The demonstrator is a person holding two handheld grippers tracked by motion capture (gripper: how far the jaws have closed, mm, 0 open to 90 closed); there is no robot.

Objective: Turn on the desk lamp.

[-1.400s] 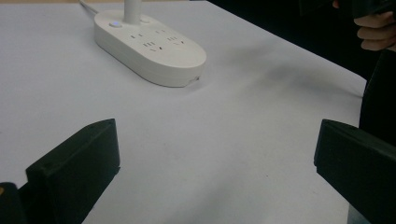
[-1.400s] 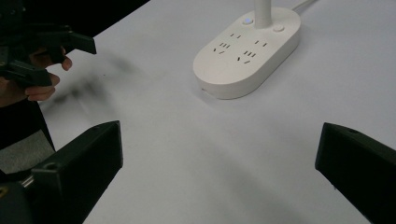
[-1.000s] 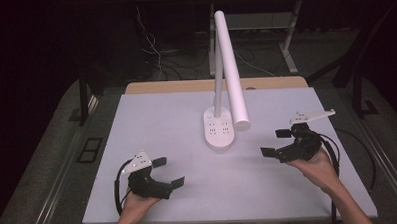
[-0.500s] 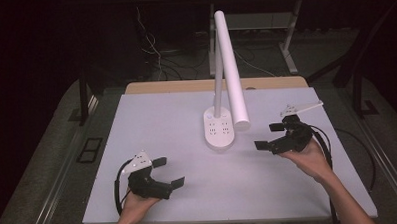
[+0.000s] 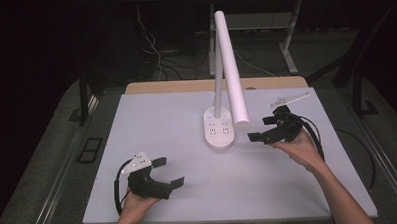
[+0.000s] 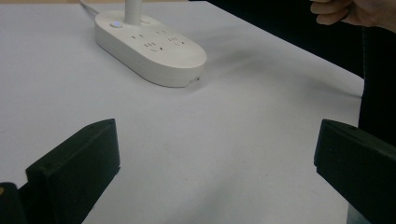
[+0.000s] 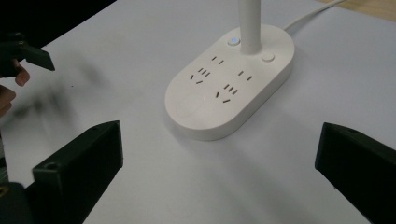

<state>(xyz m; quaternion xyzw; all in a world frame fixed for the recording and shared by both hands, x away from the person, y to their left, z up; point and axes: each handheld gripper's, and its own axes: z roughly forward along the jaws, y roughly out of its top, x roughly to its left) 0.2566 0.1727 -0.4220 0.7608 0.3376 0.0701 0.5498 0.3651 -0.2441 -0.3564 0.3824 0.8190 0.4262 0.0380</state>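
A white desk lamp stands mid-table, its oval base (image 5: 218, 133) carrying sockets and buttons, its tube head (image 5: 231, 71) slanting down to the right. The same base (image 7: 231, 81) lies close ahead in the right gripper view, and farther off as base (image 6: 149, 46) in the left gripper view. My right gripper (image 5: 263, 129) hovers open just right of the base, pointing at it, nothing between its jaws. Near the front left of the table my left gripper (image 5: 169, 171) rests open and holds nothing.
The white table top (image 5: 157, 123) spans most of the high view, with a wooden strip (image 5: 185, 86) along its far edge. The lamp's cord (image 7: 313, 14) runs off behind the base. Dark floor with cables and table legs lies beyond.
My right gripper has moved left and a little forward, closing in on the lamp base. The left gripper has stayed where it was.
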